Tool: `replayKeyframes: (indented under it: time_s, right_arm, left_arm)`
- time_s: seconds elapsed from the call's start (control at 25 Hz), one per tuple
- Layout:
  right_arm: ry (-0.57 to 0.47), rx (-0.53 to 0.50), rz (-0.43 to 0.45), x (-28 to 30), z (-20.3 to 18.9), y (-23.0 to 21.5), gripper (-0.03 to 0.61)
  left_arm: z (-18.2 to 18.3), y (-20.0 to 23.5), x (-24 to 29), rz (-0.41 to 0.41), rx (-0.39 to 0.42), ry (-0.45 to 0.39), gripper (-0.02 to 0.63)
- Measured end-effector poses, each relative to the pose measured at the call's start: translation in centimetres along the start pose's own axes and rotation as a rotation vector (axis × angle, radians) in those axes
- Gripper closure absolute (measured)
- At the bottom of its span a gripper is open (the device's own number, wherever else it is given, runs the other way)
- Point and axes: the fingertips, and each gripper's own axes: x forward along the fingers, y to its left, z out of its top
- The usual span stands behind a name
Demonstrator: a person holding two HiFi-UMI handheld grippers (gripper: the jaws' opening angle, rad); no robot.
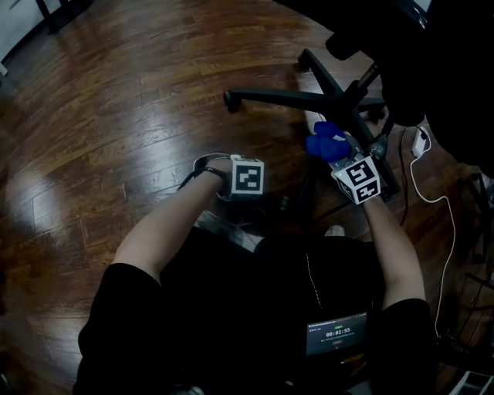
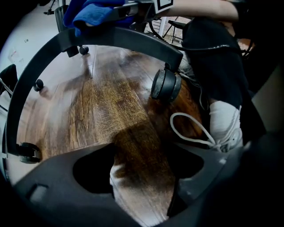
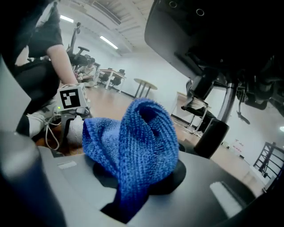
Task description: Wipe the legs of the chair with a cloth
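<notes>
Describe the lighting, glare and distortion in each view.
Head view: dim overall, pale glare patches on the dark wooden floor. Left gripper view: fisheye bends the black chair leg into an arc. Right gripper view: bright, washed-out background; the blue knitted cloth is sharp.

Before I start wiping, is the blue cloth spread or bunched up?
Bunched: the blue cloth stands in a crumpled loop, pinched in the right tongs.

Cloth atop chair leg
</notes>
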Motion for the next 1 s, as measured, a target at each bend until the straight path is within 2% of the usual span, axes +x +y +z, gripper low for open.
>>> replayKeyframes:
  time_s: [0.16,0.28,0.36,0.6,0.72,0.8,0.84,1.0]
  right_arm:
    - [0.011,0.051,-0.059,0.1,0.0,-0.4,0.492]
    - [0.049,0.054,-0.035,-0.3,-0.1,0.9,0.495]
    - [0.076,0.025,0.042,-1.0,-0.3,3.5,0.494]
    - [0.143,-0.084,0.377,-3.9,-0.5,13.7,0.494]
    - [0.14,-0.126,0.433,-4.4,-0.8,16.0,0.491]
    - [0.123,-0.14,0.403,-3.7,-0.8,14.6,0.483]
    - [0.116,-0.137,0.359,-3.0,-0.8,12.9,0.483]
    - [0.081,-0.042,0.103,-0.3,-0.1,4.4,0.485]
  left_arm:
    - [-0.2,0.3,0.0,0.013,0.001,0.02,0.236]
    - [-0.2,0.5,-0.1,0.023,-0.001,0.043,0.236]
    - [-0.3,0.5,0.0,0.028,-0.002,0.052,0.236]
    - [0.1,0.6,0.1,0.037,-0.004,0.031,0.236]
    - [0.2,0.1,0.3,0.043,0.004,-0.008,0.245]
    - [0.6,-0.1,0.3,0.025,0.0,-0.042,0.253]
    - [0.7,0.1,0.2,0.031,-0.004,-0.041,0.253]
    - [-0.3,0.4,-0.2,0.03,-0.031,0.037,0.252]
